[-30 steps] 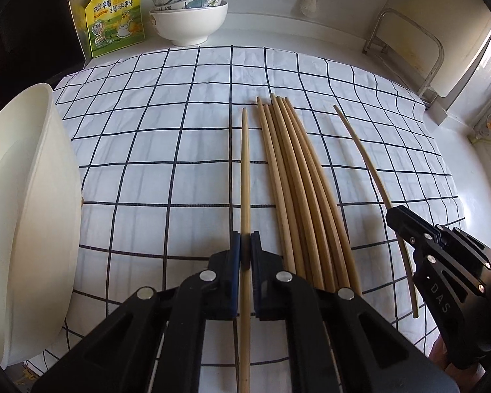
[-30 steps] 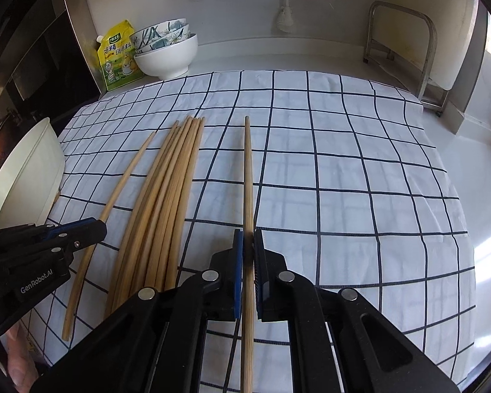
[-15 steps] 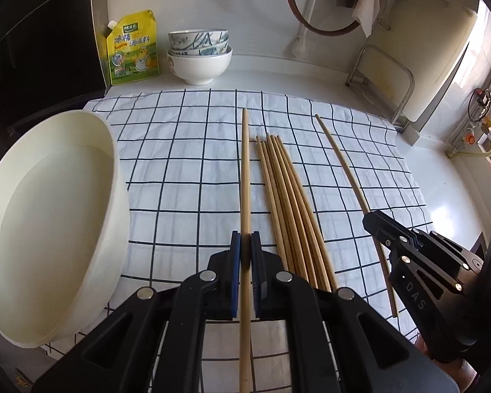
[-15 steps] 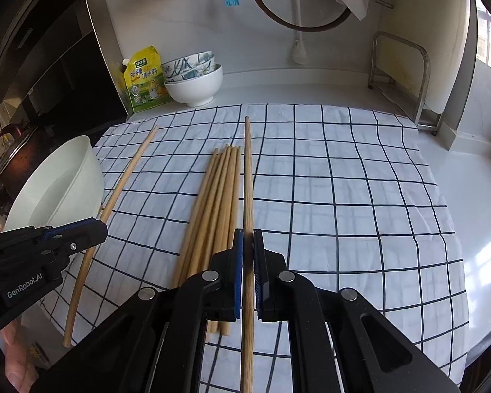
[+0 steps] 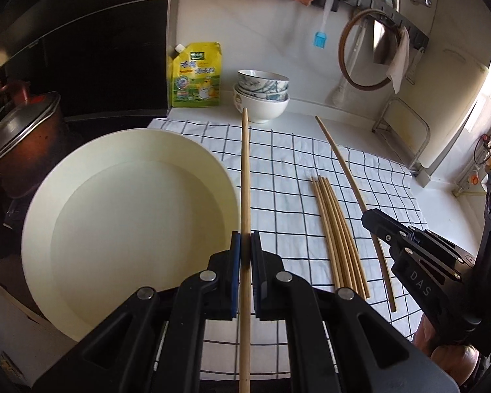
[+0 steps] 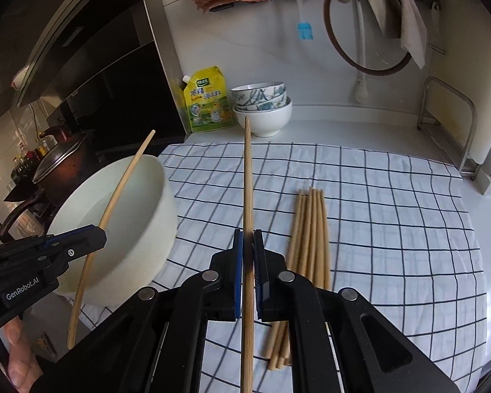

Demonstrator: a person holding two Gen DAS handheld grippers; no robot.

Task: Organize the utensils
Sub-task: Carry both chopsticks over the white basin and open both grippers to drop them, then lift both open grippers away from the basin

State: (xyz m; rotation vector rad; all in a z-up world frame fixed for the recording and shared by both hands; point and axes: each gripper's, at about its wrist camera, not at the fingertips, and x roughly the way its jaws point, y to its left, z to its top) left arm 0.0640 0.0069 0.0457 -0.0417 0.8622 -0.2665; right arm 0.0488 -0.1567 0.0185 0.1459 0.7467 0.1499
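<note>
My left gripper (image 5: 245,245) is shut on a wooden chopstick (image 5: 245,177) and holds it in the air beside the rim of a large white bowl (image 5: 81,150). My right gripper (image 6: 248,242) is shut on another chopstick (image 6: 247,177), raised over the checked cloth (image 6: 392,216). A bundle of several chopsticks (image 6: 311,229) lies on the cloth; it also shows in the left wrist view (image 5: 335,232). The left gripper (image 6: 95,234) with its chopstick (image 6: 114,196) shows in the right wrist view, over the white bowl (image 6: 147,222). The right gripper (image 5: 370,217) and its chopstick (image 5: 340,160) show in the left wrist view.
Stacked bowls (image 5: 262,98) and a yellow pouch (image 5: 196,75) stand at the back by the wall. A lidded pot (image 5: 19,131) sits on the stove at left. A metal rack (image 6: 448,121) stands at the back right. The counter edge runs right of the cloth.
Both grippers have lifted their chopsticks off the cloth and risen. The left one has moved left toward the white bowl, which now fills more of its view.
</note>
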